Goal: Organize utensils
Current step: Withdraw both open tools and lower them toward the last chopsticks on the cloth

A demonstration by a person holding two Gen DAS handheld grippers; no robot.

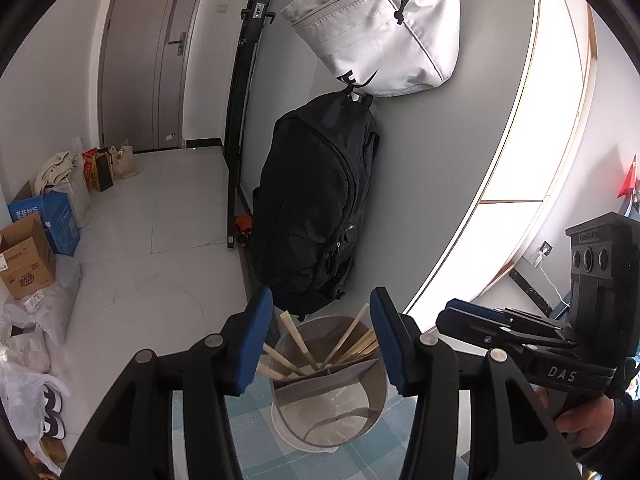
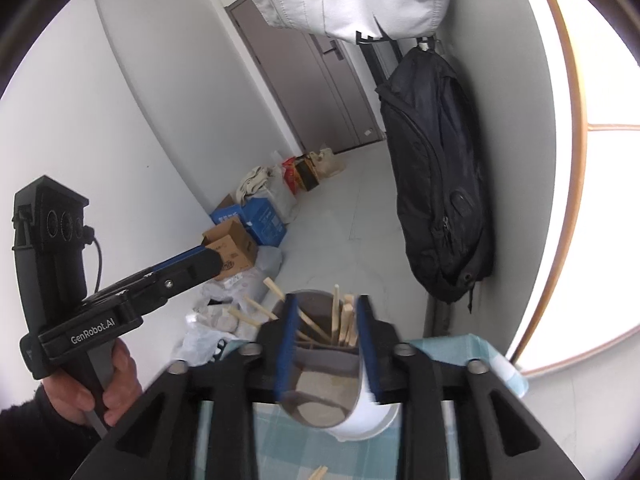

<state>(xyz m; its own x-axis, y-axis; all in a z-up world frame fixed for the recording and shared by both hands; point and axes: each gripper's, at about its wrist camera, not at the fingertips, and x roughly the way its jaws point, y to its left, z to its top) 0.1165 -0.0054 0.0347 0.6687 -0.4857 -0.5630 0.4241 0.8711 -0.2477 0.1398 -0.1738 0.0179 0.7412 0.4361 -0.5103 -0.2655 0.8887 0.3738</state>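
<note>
Two grippers hang over a round metal utensil holder (image 1: 328,404) that stands on a blue-checked cloth (image 1: 256,412) near the table's far edge. In the left wrist view the left gripper (image 1: 320,344) has its blue pads parted, the holder's rim showing between them and nothing gripped. The right gripper (image 2: 326,344), in its own view, is likewise partly open and empty, its pads blurred, straddling the holder's mouth. A grey divider splits the holder; wooden chopsticks (image 1: 344,344) lean in the far compartment, while the near one looks bare, though reflections make its floor hard to read. A hand (image 2: 92,384) grips the left tool's handle at the left of the right wrist view. One wooden piece (image 2: 318,472) lies on the cloth, cut off by the bottom edge. Beyond the table, open tiled floor runs to a door, with cardboard boxes (image 1: 28,260) along the left wall. A black backpack (image 1: 316,208) and a grey bag (image 1: 380,28) hang on the right wall.
</note>
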